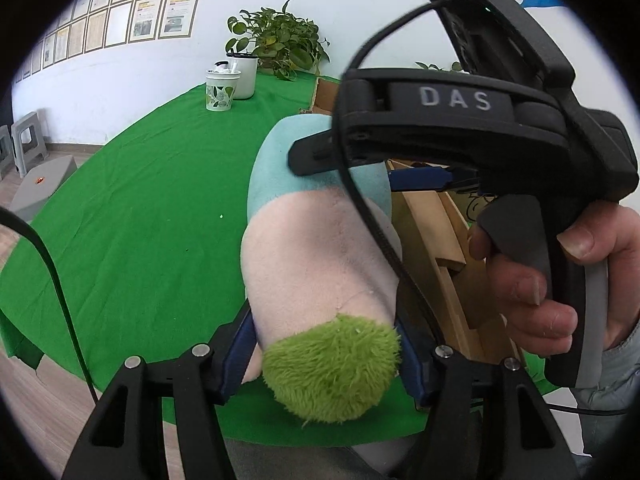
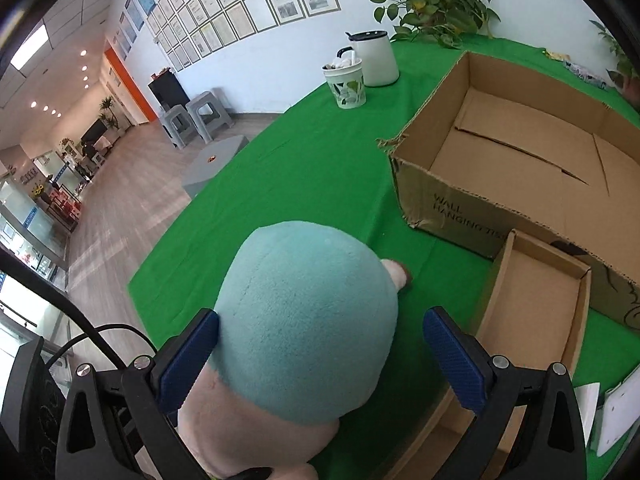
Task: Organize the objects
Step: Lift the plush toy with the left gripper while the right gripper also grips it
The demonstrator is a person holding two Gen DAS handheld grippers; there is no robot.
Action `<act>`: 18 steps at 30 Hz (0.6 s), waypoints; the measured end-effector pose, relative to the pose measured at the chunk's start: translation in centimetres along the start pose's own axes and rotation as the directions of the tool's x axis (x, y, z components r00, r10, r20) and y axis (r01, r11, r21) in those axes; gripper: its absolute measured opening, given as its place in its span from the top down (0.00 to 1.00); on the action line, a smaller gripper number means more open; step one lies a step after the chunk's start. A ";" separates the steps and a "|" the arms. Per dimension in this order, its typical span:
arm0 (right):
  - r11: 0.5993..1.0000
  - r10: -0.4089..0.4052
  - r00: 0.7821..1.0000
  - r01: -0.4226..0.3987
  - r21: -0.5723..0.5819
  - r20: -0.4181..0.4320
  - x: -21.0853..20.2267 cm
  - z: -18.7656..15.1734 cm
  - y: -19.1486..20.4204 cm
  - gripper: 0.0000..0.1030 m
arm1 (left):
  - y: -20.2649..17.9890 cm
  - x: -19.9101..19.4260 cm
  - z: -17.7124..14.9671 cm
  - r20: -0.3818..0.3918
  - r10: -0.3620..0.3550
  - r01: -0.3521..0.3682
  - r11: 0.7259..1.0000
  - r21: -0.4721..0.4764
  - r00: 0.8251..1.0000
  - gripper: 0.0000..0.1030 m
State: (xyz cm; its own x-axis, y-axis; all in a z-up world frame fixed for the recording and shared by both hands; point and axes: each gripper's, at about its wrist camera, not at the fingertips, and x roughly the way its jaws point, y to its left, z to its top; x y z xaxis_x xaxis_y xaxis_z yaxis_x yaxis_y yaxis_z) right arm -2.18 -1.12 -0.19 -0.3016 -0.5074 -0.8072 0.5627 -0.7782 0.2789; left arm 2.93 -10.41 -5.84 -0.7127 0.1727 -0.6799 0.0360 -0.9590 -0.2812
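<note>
One plush toy (image 2: pixel 304 320); two handheld grippers, left (image 1: pixel 326 344) and right (image 2: pixel 320 354); one large cardboard box (image 2: pixel 520 168); one small cardboard tray (image 2: pixel 536 308); two white containers, a patterned cup (image 2: pixel 347 82) and a lidded canister (image 2: pixel 375 58); two grey stools (image 2: pixel 196 118); one leafy potted plant (image 2: pixel 432 0).

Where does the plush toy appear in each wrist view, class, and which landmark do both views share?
Left wrist view: plush toy fills the centre, green fuzzy end lowest.
Right wrist view: plush toy sits bottom centre, teal cap uppermost.
Shared landmark: the leaf-patterned cup on the green cloth.
</note>
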 end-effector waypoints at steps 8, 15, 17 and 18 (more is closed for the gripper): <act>0.999 -0.032 0.998 0.032 -0.009 -0.048 1.0 -1.6 1.2 0.05 | -1.5 -0.2 -0.6 0.006 0.043 -0.044 0.998 0.054 0.999 0.42; 0.999 -0.024 0.999 0.024 0.021 -0.024 0.4 -1.9 0.4 0.18 | -3.2 -0.8 -0.6 0.025 0.088 -0.091 0.990 0.104 0.996 0.44; 0.999 -0.020 1.000 0.021 0.036 -0.013 -0.2 -2.2 0.2 0.20 | -3.7 -1.1 -0.5 0.031 0.092 -0.095 0.989 0.111 0.995 0.45; 0.999 -0.019 1.000 0.019 0.042 -0.008 -0.4 -2.2 0.1 0.22 | -4.0 -1.2 -0.5 0.035 0.095 -0.099 0.988 0.117 0.995 0.45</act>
State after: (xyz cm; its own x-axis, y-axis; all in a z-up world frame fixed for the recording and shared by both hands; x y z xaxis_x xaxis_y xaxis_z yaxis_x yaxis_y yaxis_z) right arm -0.32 -0.13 -0.98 -0.3060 -0.4899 -0.8163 0.5242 -0.8025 0.2851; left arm 4.00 -6.61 -4.28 -0.7300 0.0724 -0.6796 0.0242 -0.9910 -0.1316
